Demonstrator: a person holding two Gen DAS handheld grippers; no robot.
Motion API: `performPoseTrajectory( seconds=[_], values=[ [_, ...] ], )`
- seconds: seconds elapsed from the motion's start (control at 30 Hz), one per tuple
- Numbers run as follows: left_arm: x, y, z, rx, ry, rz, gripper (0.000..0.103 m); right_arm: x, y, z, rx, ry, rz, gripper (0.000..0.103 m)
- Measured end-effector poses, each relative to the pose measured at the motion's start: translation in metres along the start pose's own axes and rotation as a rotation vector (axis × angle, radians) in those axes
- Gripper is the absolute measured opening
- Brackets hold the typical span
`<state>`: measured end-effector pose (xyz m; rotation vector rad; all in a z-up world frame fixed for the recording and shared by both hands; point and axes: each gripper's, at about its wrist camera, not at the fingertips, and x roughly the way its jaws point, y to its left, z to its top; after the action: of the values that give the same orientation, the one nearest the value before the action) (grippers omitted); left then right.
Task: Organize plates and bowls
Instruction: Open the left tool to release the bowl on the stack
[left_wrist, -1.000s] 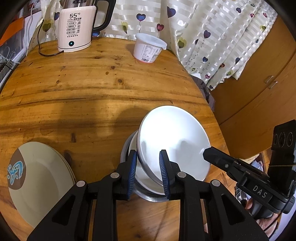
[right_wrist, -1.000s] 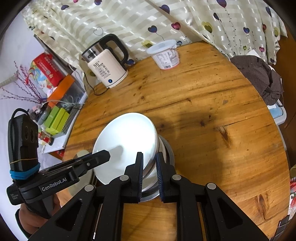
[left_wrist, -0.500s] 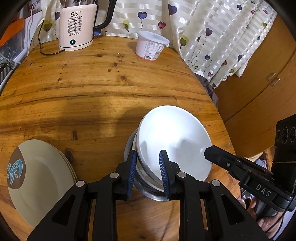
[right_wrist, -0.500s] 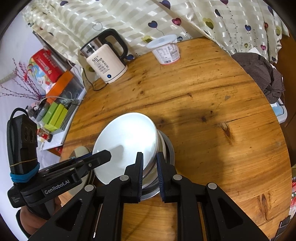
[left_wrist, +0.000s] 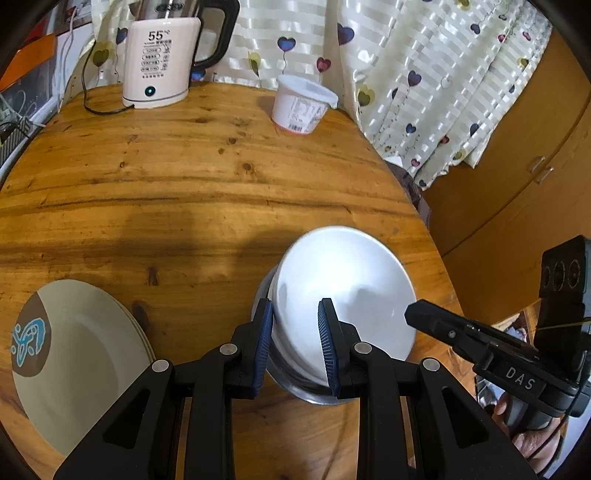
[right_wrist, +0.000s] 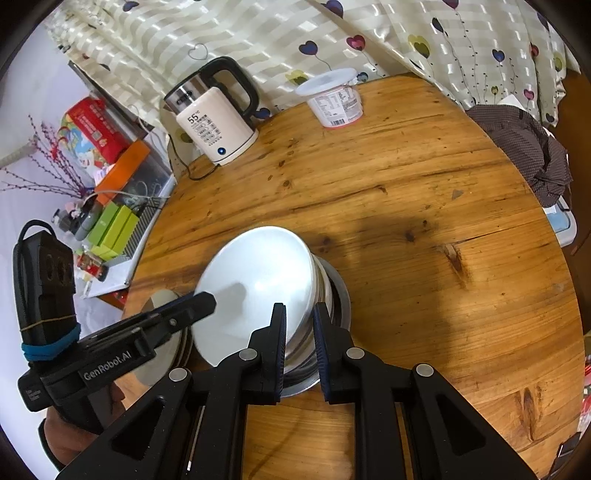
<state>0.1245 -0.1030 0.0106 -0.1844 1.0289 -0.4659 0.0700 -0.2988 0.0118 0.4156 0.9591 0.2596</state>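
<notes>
A stack of white bowls (left_wrist: 343, 280) sits in a steel bowl (left_wrist: 314, 391) on the round wooden table (left_wrist: 184, 184). The top white bowl (right_wrist: 258, 288) is tilted. My left gripper (left_wrist: 295, 343) is shut on its left rim, and it also shows in the right wrist view (right_wrist: 192, 306). My right gripper (right_wrist: 299, 343) is shut on its right rim, and it also shows in the left wrist view (left_wrist: 421, 317). A stack of beige plates (left_wrist: 74, 354) with a brown and blue mark lies at the table's left edge.
A white kettle (left_wrist: 159, 70) with its cord stands at the back of the table. A white lidded tub (left_wrist: 301, 105) stands to its right. A curtain hangs behind, a wooden cabinet (left_wrist: 517, 184) is at the right, and a cluttered shelf (right_wrist: 110, 206) is left of the table.
Both grippers have stayed shut on the top white bowl. The bowl stack has shifted slightly and the views have drawn back a little from the table.
</notes>
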Motion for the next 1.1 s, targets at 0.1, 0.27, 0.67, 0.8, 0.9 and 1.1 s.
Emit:
performPoseTrajectory(
  seconds=[0.1,0.27,0.67,0.8,0.9,1.1],
  values=[
    [-0.003,-0.002,0.002,0.010,-0.022,-0.007,0.025,-0.002,0.000,0.001,0.000,-0.009,0.003,0.016],
    [0.000,-0.006,0.001,0.031,-0.023,-0.009,0.025,-0.003,-0.001,0.001,-0.001,-0.011,0.003,0.016],
    [0.006,0.002,0.000,0.001,-0.009,-0.015,0.025,0.000,-0.010,0.003,0.024,-0.015,0.027,0.009],
    [0.007,0.005,0.000,-0.003,-0.013,-0.025,0.025,0.001,-0.010,0.003,0.022,-0.012,0.021,0.009],
    [0.006,0.006,0.000,-0.010,-0.012,-0.031,0.025,0.002,-0.009,0.004,0.020,-0.010,0.015,0.009],
    [0.004,0.008,0.002,-0.029,0.005,-0.037,0.025,0.001,-0.007,0.006,0.020,-0.007,0.012,0.009]
  ],
)
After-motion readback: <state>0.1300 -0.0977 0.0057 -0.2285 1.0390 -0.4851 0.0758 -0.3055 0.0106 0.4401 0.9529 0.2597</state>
